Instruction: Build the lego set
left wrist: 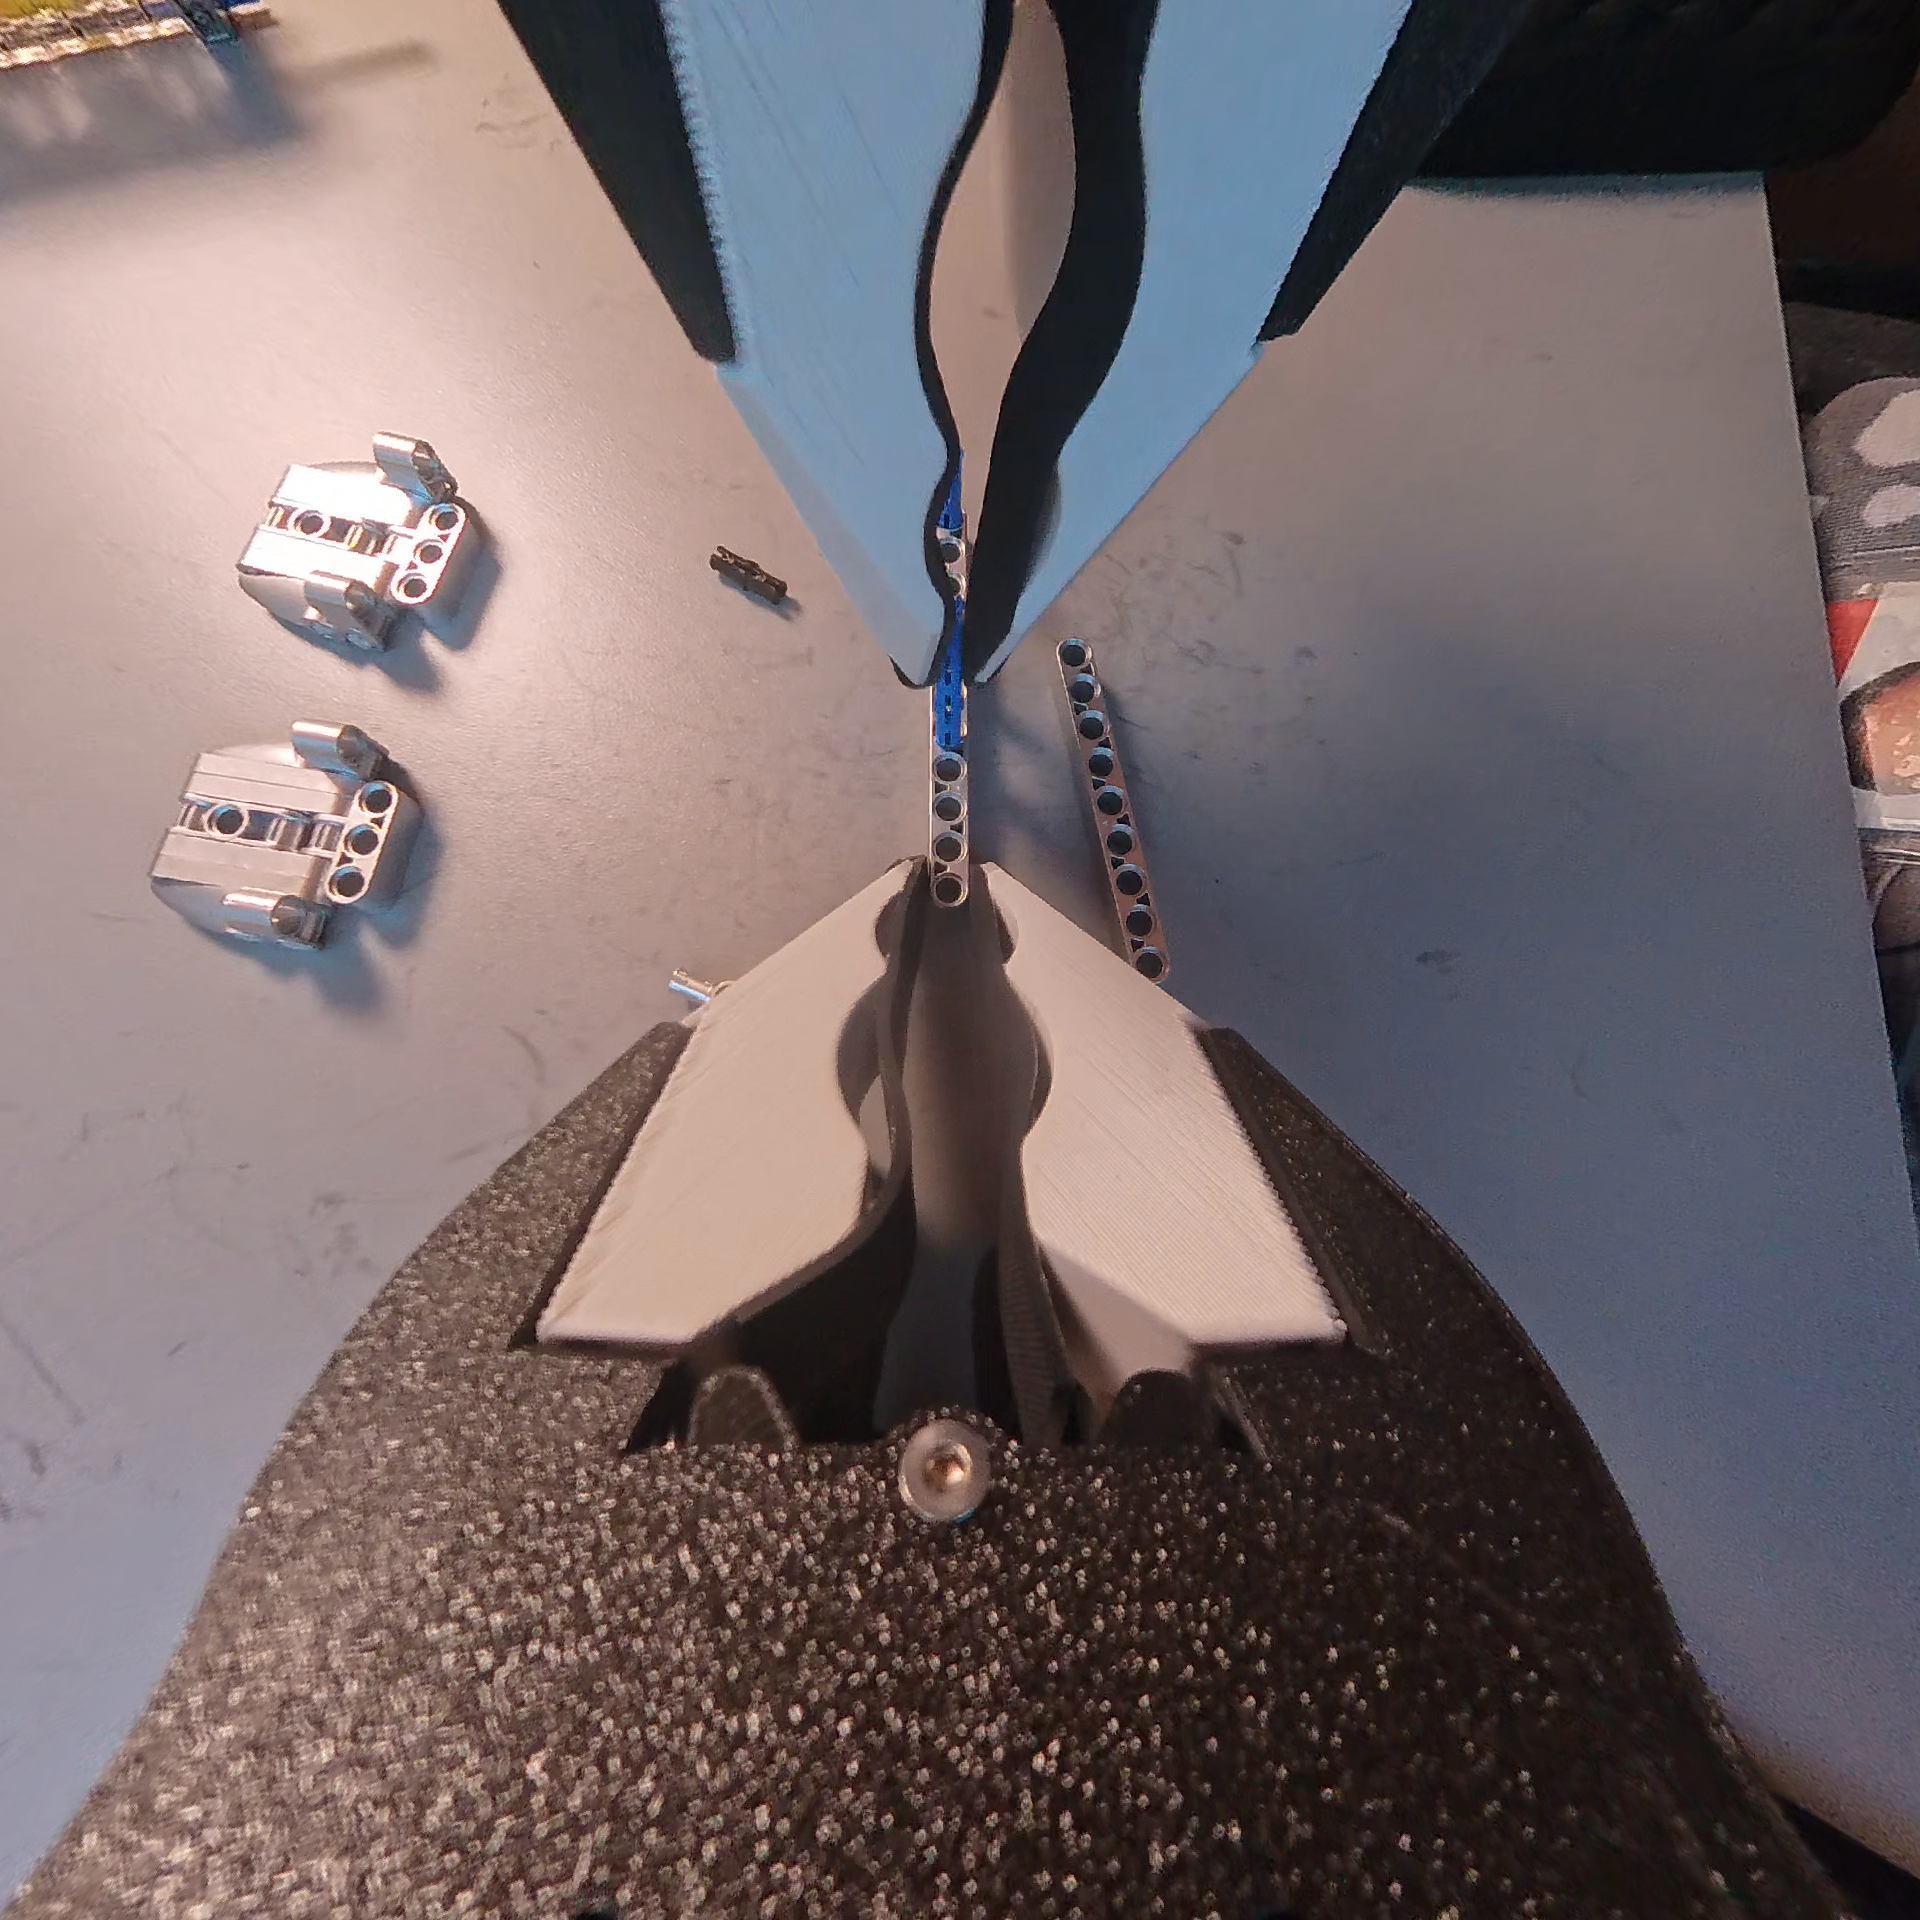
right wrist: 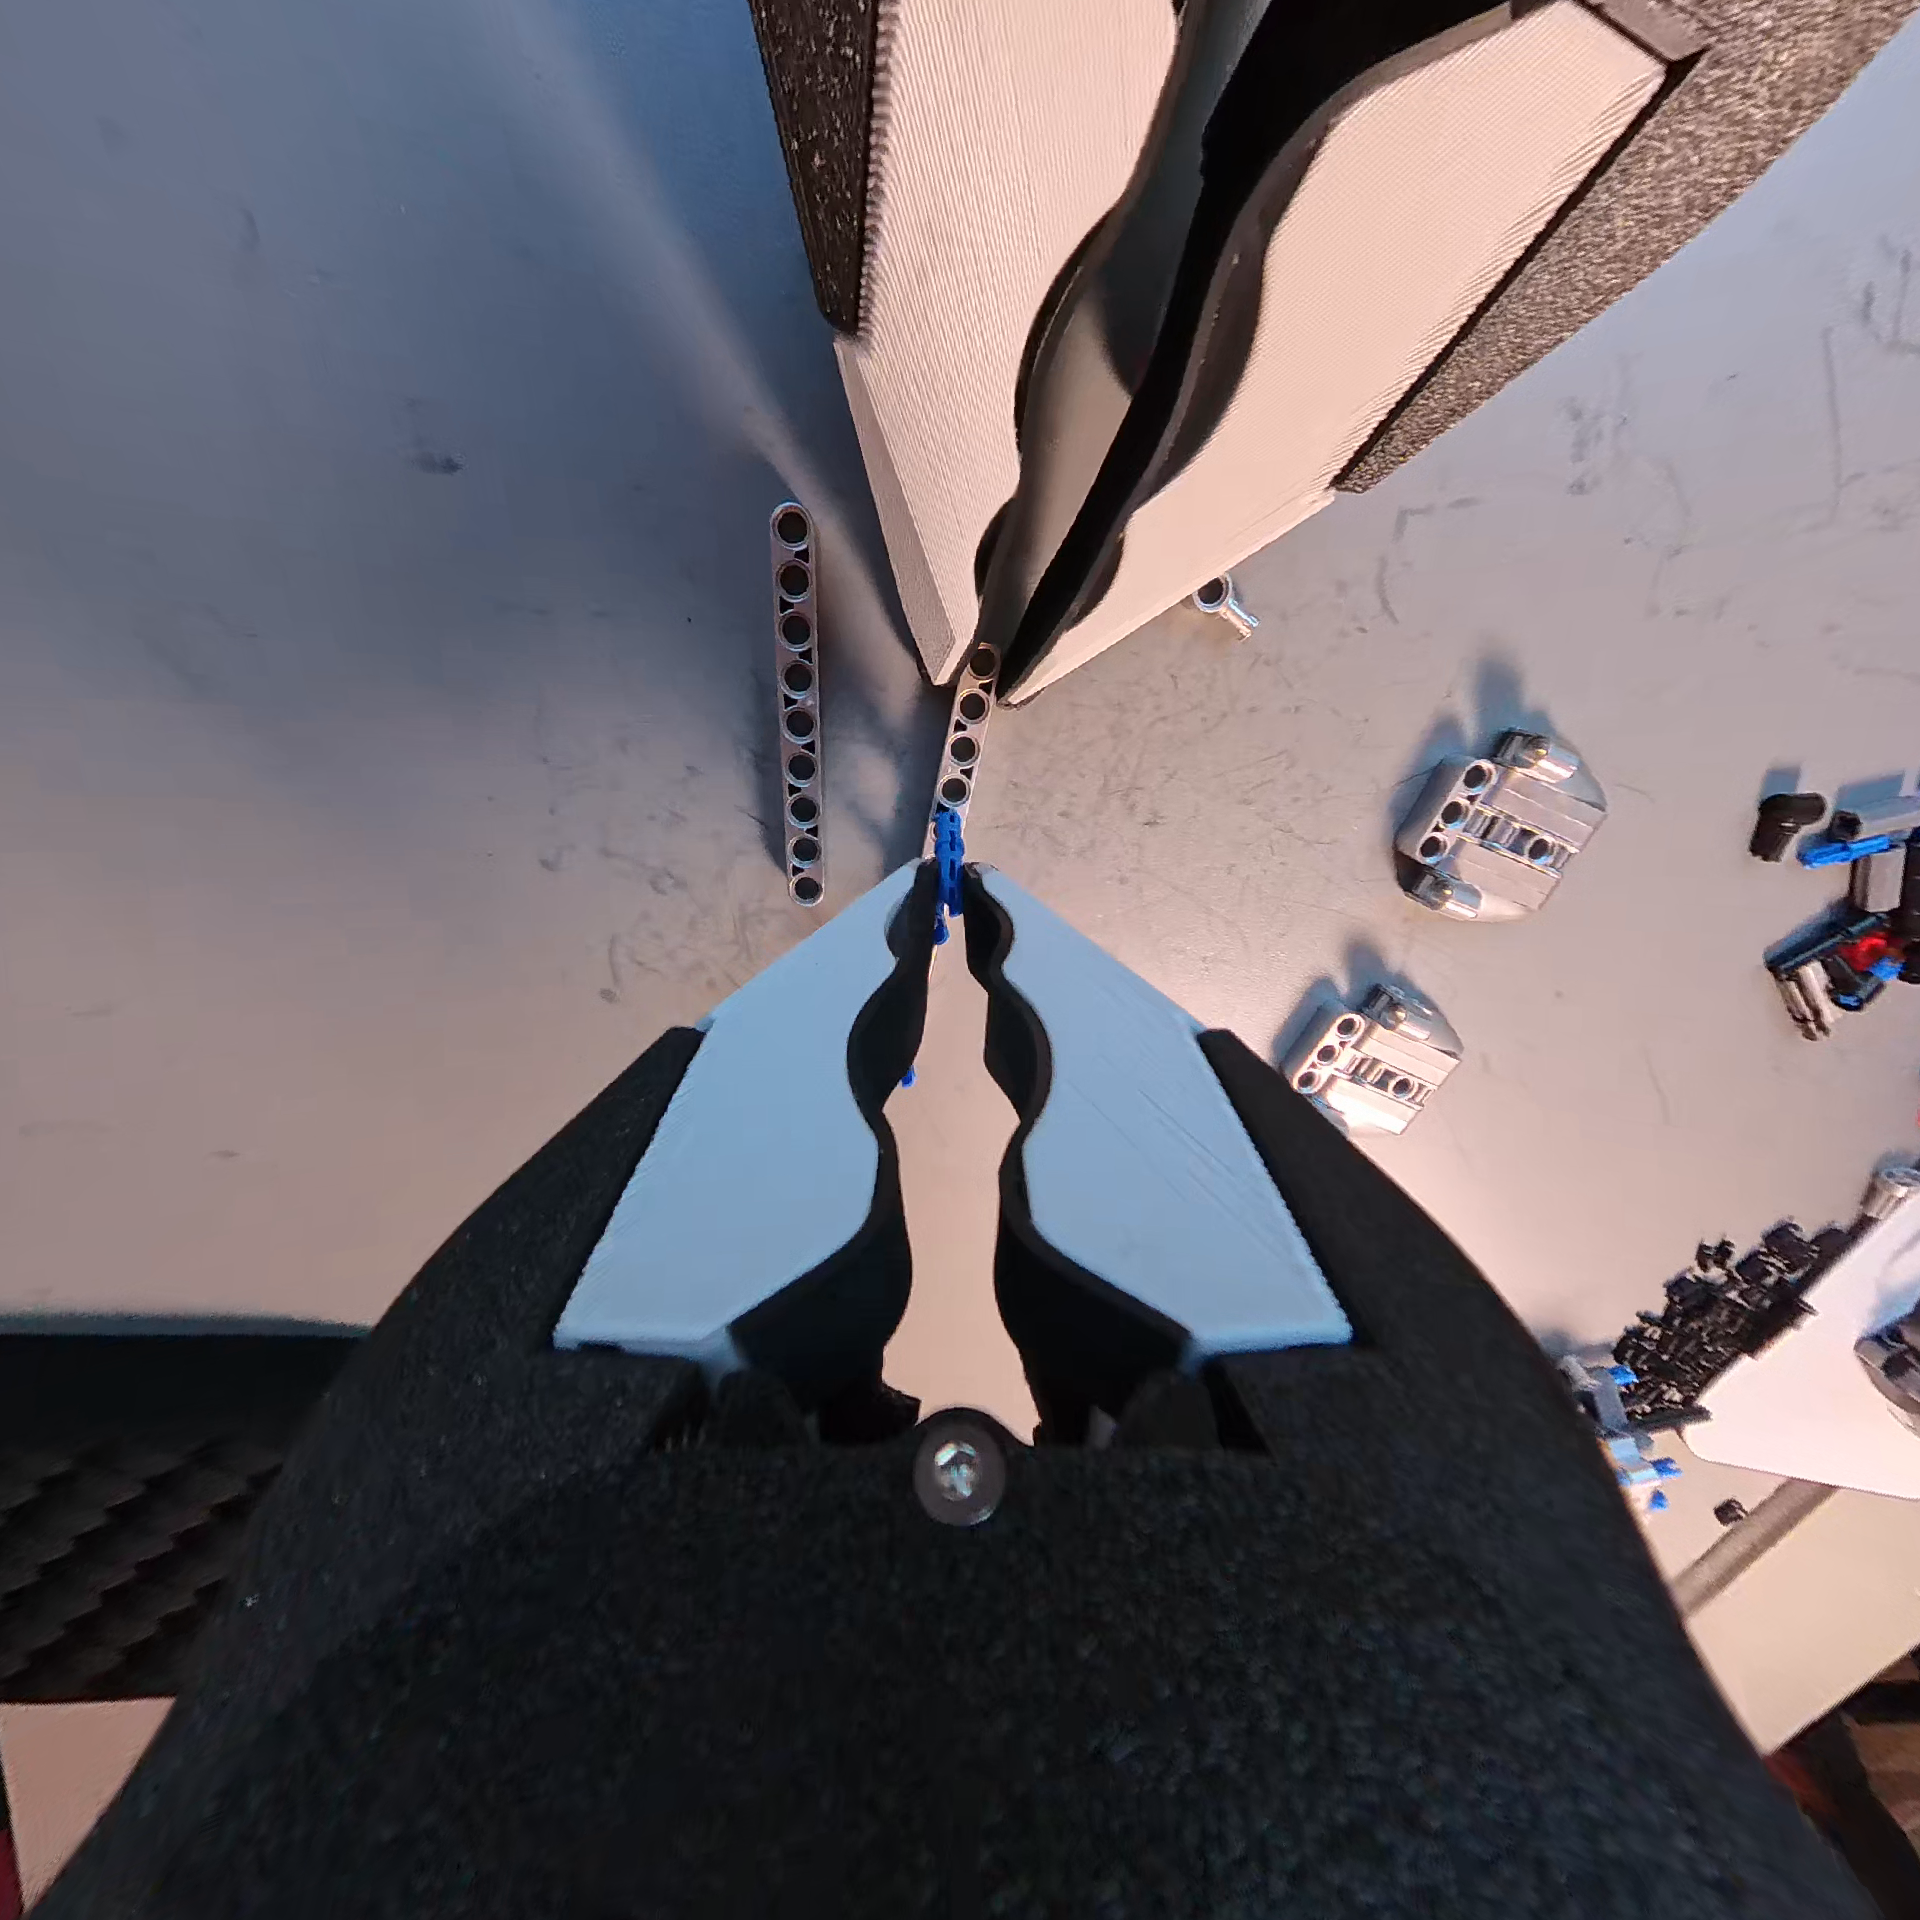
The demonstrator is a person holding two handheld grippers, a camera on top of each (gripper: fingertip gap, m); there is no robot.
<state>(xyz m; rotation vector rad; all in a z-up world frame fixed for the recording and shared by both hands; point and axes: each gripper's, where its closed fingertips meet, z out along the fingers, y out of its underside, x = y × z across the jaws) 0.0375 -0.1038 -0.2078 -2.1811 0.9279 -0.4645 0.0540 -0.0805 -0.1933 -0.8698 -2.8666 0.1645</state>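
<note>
Pinching opposite ends of one grey holed beam (left wrist: 949, 821), the left gripper (left wrist: 948, 883) and right gripper (right wrist: 945, 878) are both clamped narrow. Its blue pins (right wrist: 947, 844) sit at the right fingertips; any twist between grippers could pop the beam loose onto the table (left wrist: 1455, 727).

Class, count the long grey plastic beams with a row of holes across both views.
2. One long grey holed plastic beam is gripped between both tongs; the other lies flat on the table beside it. None seems hidden.

Both tongs hide the ends of the grey holed beam (left wrist: 950, 821); its blue pins (right wrist: 947, 844) are too small to count.
</note>
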